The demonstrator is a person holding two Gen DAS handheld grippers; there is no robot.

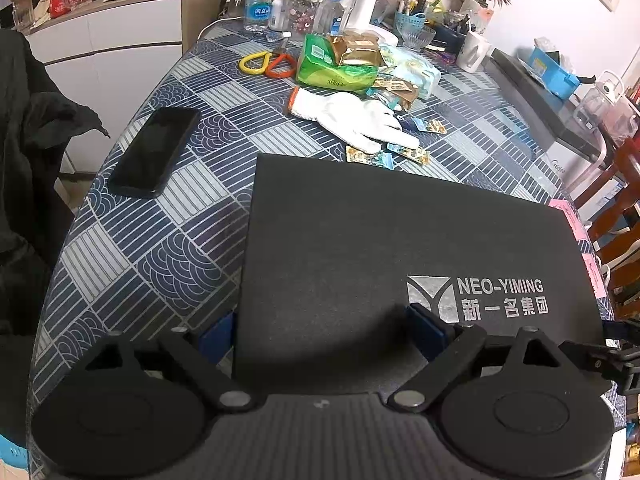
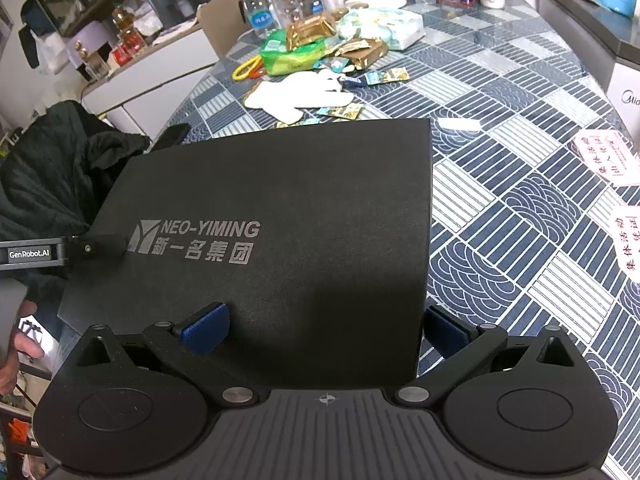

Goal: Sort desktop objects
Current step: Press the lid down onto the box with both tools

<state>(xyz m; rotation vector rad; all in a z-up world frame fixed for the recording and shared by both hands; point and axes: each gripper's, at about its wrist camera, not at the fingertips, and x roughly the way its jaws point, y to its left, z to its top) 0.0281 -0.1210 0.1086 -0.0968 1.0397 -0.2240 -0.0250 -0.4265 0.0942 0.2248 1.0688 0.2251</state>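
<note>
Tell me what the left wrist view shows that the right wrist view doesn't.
Only the left wrist view shows the black slab phone lying flat left of the box. Only the right wrist view shows the pink printed paper slips and a small white strip on the cloth. Both show the matte black NEO-YIMING box, the white fabric glove beyond it, and open tongs straddling a box edge.

A big table point(image 1: 168, 240) wears a blue patterned cloth. White cabinets point(image 1: 120, 52) stand behind it, beside a pale wall point(image 1: 540, 12).
</note>
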